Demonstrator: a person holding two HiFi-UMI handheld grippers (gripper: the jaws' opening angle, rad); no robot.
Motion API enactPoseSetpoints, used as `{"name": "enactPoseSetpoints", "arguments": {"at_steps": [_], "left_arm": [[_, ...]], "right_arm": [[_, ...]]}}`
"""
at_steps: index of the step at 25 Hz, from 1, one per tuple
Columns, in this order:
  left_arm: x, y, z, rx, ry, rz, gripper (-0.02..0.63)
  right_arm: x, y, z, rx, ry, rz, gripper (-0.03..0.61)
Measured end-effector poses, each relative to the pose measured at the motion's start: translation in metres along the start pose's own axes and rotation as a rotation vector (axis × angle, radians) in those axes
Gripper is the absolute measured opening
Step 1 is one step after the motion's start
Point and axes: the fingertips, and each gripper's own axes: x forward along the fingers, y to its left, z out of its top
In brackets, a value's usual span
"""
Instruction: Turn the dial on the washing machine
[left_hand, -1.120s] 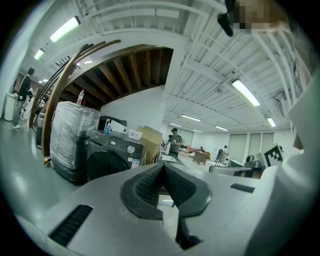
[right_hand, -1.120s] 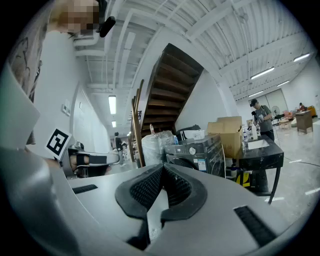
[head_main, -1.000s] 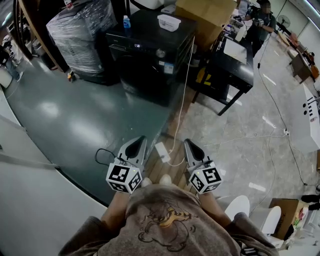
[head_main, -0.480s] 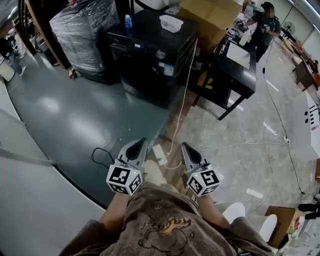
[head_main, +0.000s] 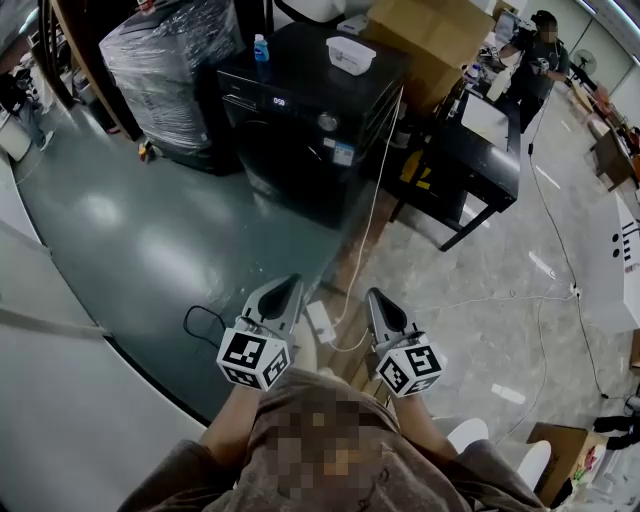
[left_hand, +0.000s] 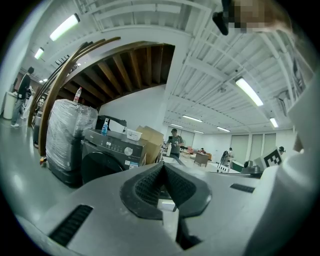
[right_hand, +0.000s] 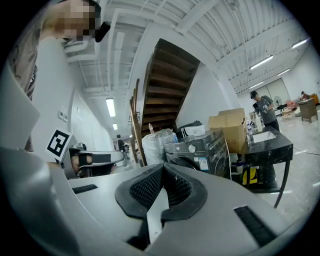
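- I've got both tongs low in the head view, side by side in front of me. The left tongs (head_main: 288, 286) and the right tongs (head_main: 373, 297) both point out toward the washing machine (head_main: 300, 150).
- Left gripper view: the left tongs (left_hand: 162, 165) are fully closed, ribbed pads meeting at the tip, with nothing between them.
- Right gripper view: same story. The right tongs (right_hand: 162, 167) are pressed together and empty.
- The washing machine is dark and front-loading, and stands well apart from me across the green floor (head_main: 170, 240).
- The dial (head_main: 328, 122) is the round silvery knob on its control panel, right of the lit display. Nothing touches it.
- Both gripper views pick the dial up too, small and far off, at (left_hand: 128, 150) and (right_hand: 191, 148). It's too small from here to tell where it's set.
- On top of the machine sit a blue bottle (head_main: 260, 46) and a white tub (head_main: 350, 53).
- A white cable (head_main: 376, 190) hangs down its right side to what looks like a power strip (head_main: 320, 322) on the floor, between my tongs.
- There's a plastic-wrapped load (head_main: 170, 65) left of the machine and a black surface (head_main: 480, 165) to its right.
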Motion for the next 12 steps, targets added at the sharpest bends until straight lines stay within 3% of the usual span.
{"name": "enactPoseSetpoints", "arguments": {"at_steps": [12], "left_arm": [[0.103, 0.103, 0.062, 0.016, 0.053, -0.122, 0.0]], "right_arm": [[0.139, -0.017, 0.036, 0.031, 0.014, -0.086, 0.0]]}}
